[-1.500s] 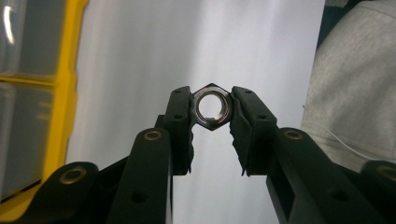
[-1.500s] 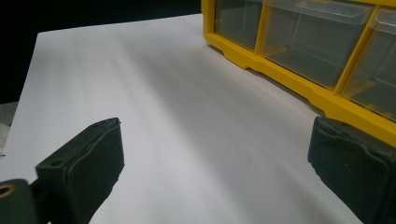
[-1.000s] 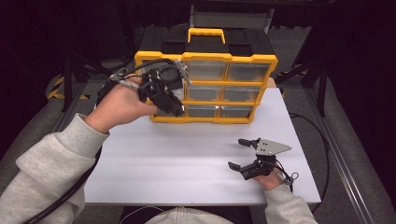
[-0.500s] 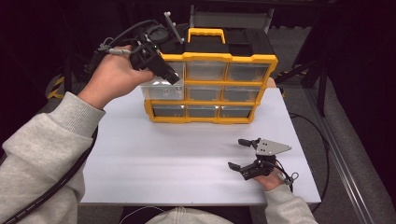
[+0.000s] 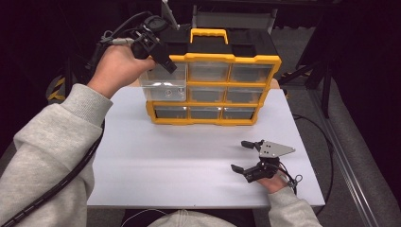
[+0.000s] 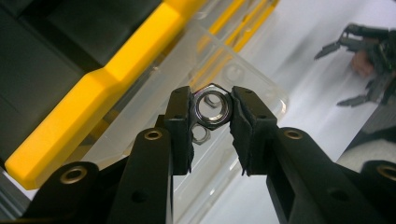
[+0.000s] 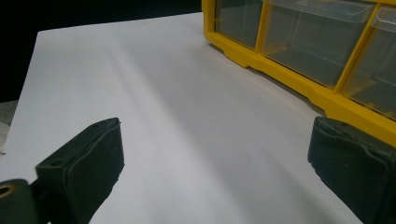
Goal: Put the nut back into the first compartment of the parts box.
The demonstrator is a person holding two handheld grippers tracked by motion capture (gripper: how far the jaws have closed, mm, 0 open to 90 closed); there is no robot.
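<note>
A white rectangular table fills the middle of the high view, its bare surface matte and evenly lit, with dark, dim room on every side. Grey floor shows along the right edge of the frame, with a thin black cable looping across it beside a metal rail. At the top centre of the table stands a yellow and black organizer with rows of clear plastic drawers and a yellow carry handle. One clear drawer, in the upper left of the organizer, is pulled out toward the viewer. In the upper left of the frame, the left gripper is held above that open drawer by a hand in a grey sleeve. In the left gripper view, its black jaws are clamped on a shiny steel hex nut at the centre of the frame, held over the clear drawer, where another nut lies below. In the lower right of the high view, the right gripper rests on the white table, its jaws spread wide with nothing between them.
</note>
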